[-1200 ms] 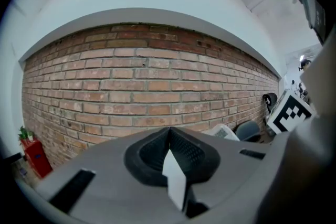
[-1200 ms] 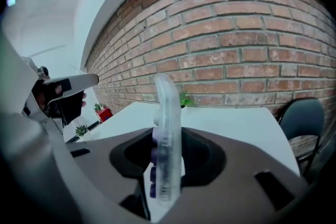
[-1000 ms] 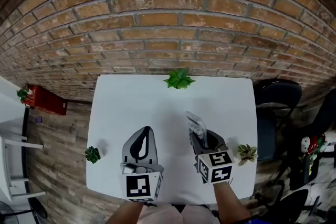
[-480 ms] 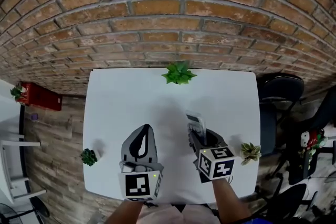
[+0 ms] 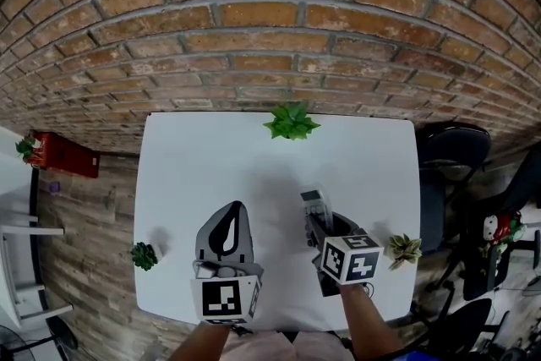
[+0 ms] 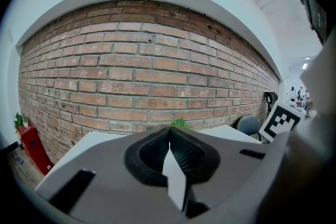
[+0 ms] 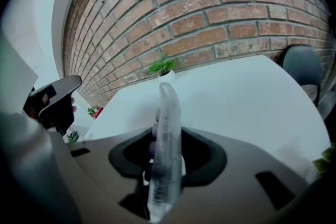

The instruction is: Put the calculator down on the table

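In the head view a white table (image 5: 211,156) stands against a brick wall. My right gripper (image 5: 315,221) is shut on a pale, translucent calculator (image 5: 313,200), which sticks out forward just over the right half of the tabletop. In the right gripper view the calculator (image 7: 168,107) stands edge-on between the pads, over the white top. My left gripper (image 5: 234,209) hovers over the table's near left part, shut and empty. In the left gripper view its jaws (image 6: 169,135) meet with nothing between them.
A green potted plant (image 5: 291,123) sits at the table's far edge, in the middle. Small plants stand at the left edge (image 5: 144,255) and the right edge (image 5: 404,249). A black chair (image 5: 452,152) is to the right, and a red box (image 5: 63,156) lies on the floor at the left.
My right gripper has sunk toward the table and rolled, so the calculator now looks narrower and more edge-on. The left gripper has dropped slightly.
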